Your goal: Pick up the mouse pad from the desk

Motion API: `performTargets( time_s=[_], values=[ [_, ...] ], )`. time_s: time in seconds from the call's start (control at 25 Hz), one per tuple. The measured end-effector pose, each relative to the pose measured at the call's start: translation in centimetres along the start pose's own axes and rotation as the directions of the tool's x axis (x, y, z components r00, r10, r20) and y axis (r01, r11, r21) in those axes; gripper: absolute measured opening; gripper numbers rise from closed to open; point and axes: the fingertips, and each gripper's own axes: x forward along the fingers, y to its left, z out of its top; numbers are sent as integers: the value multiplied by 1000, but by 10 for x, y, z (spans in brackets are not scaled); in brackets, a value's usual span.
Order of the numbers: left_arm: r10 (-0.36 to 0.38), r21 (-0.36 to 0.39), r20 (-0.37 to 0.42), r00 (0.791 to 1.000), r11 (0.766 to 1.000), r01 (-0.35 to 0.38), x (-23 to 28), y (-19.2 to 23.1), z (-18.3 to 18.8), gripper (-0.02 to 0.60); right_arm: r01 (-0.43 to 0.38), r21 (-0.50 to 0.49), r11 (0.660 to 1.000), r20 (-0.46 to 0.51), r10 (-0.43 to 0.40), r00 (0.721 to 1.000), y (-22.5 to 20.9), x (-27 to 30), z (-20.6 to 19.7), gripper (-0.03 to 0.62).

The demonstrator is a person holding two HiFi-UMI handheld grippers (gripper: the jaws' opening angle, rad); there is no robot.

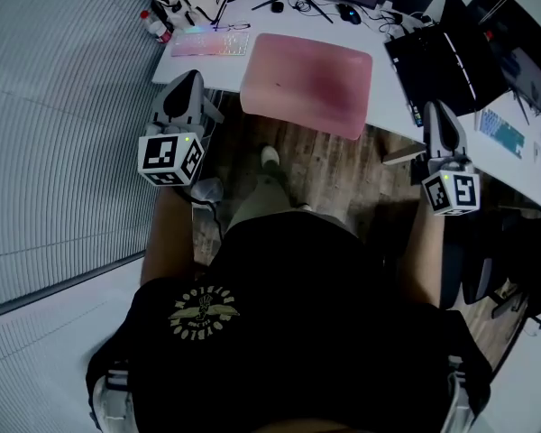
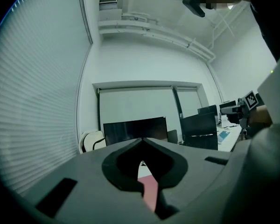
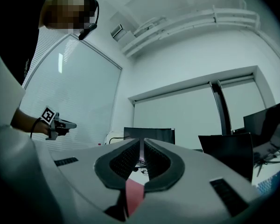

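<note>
Head view: left gripper [image 1: 192,76], right gripper [image 1: 435,106] fingers pressed together, apart from pink mouse pad [image 1: 307,79]; shirt emblem [image 1: 201,312] lettering unreadable

pink mouse pad [image 1: 307,79] top middle, white desk [image 1: 395,106], pastel rainbow keyboard [image 1: 210,43] upper left, grey left gripper [image 1: 191,76] and right gripper [image 1: 435,107] with black-and-white square markers [image 1: 171,159], brown wood-grain floor [image 1: 334,165], black shirt [image 1: 298,332] with yellowish emblem [image 1: 203,312], pale grey striped blinds [image 1: 54,133] down the left
</note>
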Motion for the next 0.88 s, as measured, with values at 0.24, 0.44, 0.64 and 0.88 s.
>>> performTargets(
  time_s=[0.24, 0.44, 0.64, 0.88],
  values=[
    [-6, -21, -52, 999, 1000, 5, 25, 0, -45, 8, 26, 41, 999, -63, -23, 998, -13, 4, -53, 15],
    [-20, -41, -114, 993, 999, 15, 42, -2, -82, 8, 36, 68, 997, -144, -26, 989, -18, 9, -100, 26],
    [-35, -51, -170, 985, 998, 27, 59, -2, -124, 8, 34, 84, 996, -220, -15, 975, -22, 18, -147, 41],
    [-52, -77, -248, 967, 996, 34, 76, 3, -179, 8, 25, 115, 993, -320, 13, 947, -16, 29, -205, 54]
  ],
)
